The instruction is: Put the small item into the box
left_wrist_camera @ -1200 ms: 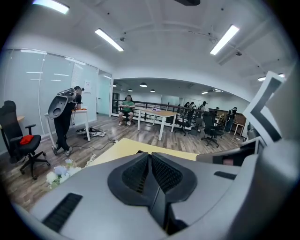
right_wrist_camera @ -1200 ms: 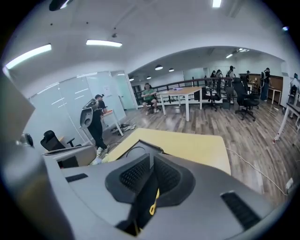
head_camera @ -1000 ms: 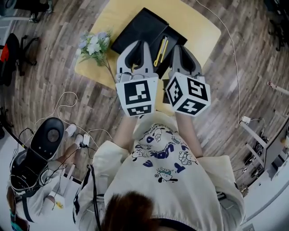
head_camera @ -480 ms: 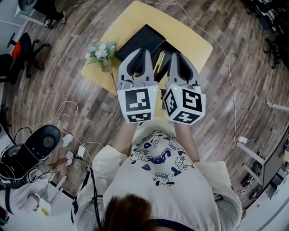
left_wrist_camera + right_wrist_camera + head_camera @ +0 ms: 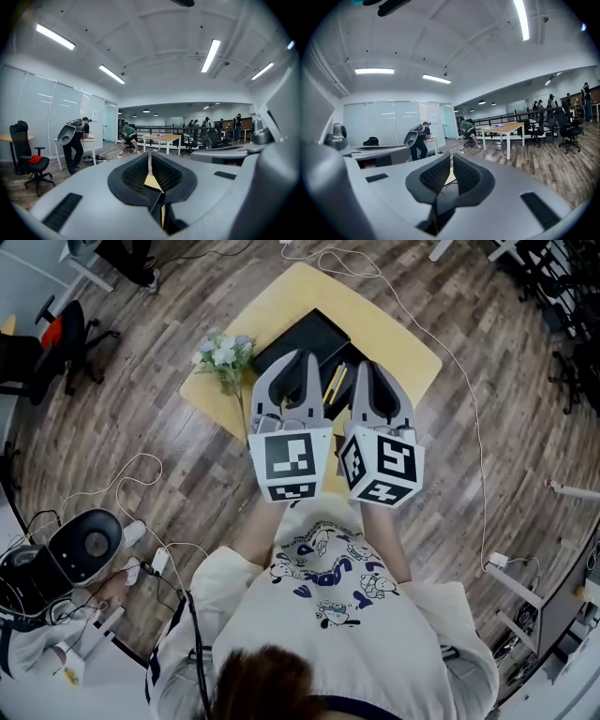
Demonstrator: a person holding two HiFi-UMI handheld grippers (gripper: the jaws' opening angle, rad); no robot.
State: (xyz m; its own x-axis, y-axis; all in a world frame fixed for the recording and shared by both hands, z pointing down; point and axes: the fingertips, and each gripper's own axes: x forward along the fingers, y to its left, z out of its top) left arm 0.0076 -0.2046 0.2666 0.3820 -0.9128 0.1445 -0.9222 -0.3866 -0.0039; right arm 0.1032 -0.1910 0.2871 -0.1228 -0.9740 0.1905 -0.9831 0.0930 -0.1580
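Head view, looking steeply down: the person holds the left hand-held gripper (image 5: 300, 360) and the right hand-held gripper (image 5: 371, 367) side by side above a yellow worktop (image 5: 398, 338). On the worktop lie a black box (image 5: 300, 338), a bunch of flowers (image 5: 225, 354) at its left edge, and a slim yellow item (image 5: 335, 382). The item shows in the gap between the two grippers, against the dark right-hand part of the box; whether it lies inside a compartment or on top of it cannot be told. The left gripper view shows the jaws of the left hand-held gripper (image 5: 150, 161) drawn together to a thin slit with nothing between them. The right gripper view shows the same for the right hand-held gripper (image 5: 451, 164), closed and empty. Both of these views look out level across the room rather than down at the worktop. The step in hand is judged to be the approach, with no grasp begun. The next move would call for tipping one gripper down towards the yellow item, parting its jaws and setting them across the item's narrow width, clear of the box wall just beside it.
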